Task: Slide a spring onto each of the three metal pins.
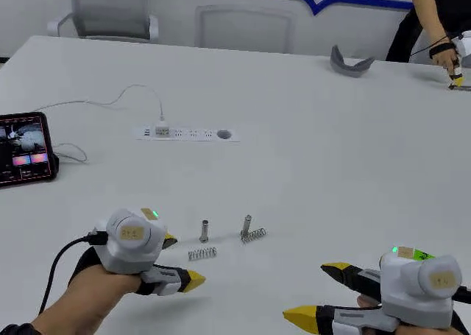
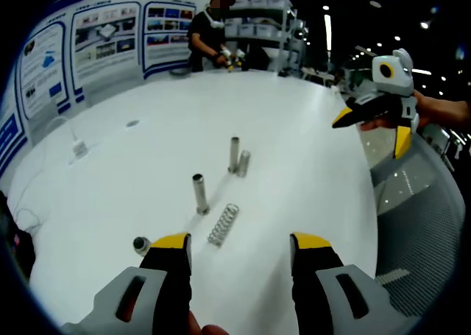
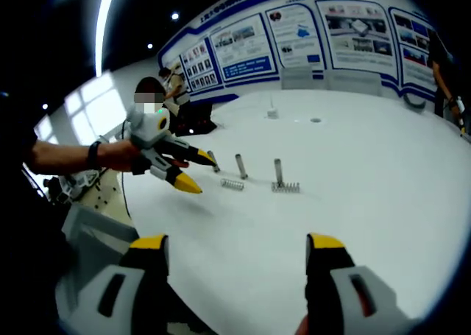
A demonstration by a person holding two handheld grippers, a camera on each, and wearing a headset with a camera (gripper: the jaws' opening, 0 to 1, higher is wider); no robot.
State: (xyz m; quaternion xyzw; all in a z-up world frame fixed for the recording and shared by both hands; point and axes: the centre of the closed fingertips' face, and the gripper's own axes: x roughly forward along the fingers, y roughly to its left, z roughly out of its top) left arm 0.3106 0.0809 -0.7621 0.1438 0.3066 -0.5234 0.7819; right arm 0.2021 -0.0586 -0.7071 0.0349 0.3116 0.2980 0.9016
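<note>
Yellow-tipped left claw [image 1: 182,260] and right claw [image 1: 318,292], both spread and empty, lower frame; upright steel pins [image 1: 204,230] and loose coiled steel springs [image 1: 202,254] at centre. Risk: a clumsy pinch flicks a spring away.

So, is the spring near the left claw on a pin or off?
Off: the spring lies flat on the table beside an upright pin.

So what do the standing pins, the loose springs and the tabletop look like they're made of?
The pins look like bare metal, probably steel: grey, with a dull sheen along the shaft. The springs appear to be thin silvery wire, with their coils visible. The tabletop is smooth, matt white with soft reflections, so perhaps laminate or a painted board. The look alone does not settle which.
</note>
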